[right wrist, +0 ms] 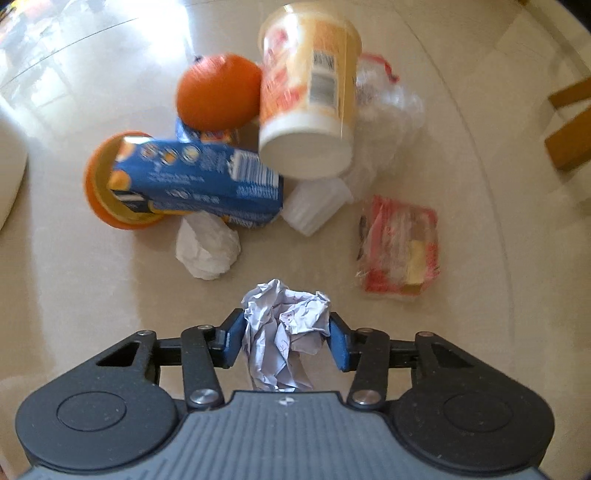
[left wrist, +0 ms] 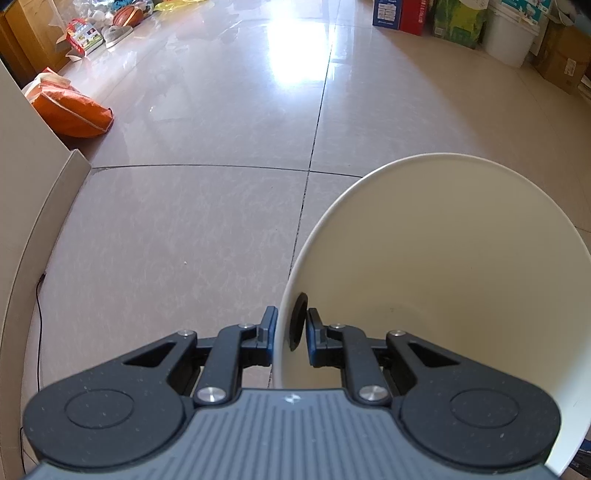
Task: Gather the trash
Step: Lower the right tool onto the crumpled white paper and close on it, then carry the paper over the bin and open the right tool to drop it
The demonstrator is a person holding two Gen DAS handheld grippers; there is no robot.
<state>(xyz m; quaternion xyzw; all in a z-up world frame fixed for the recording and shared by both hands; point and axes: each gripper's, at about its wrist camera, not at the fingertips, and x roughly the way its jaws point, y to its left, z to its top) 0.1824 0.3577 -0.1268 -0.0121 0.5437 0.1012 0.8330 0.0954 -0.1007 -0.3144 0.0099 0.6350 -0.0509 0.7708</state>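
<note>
Left gripper (left wrist: 291,338) pinching the white bin (left wrist: 443,266) wall, holding it tilted above the tiled floor (left wrist: 207,206), right gripper (right wrist: 286,341) clamping the crumpled paper ball (right wrist: 286,332) beside the trash pile (right wrist: 258,140).

We see our left gripper (left wrist: 291,334) pinching the wall of a cream bucket (left wrist: 454,258), one finger outside the rim and the other inside beside a black round fitting (left wrist: 297,321). The bucket's open mouth faces us and tilts to the right. Beyond it lies a glossy tiled floor (left wrist: 207,206) with dark grout lines. An orange bag (left wrist: 72,110) lies by a pale wall on the left; a basketball (left wrist: 129,14) sits far back, and boxes (left wrist: 561,62) and a white tub (left wrist: 509,37) line the right.
</note>
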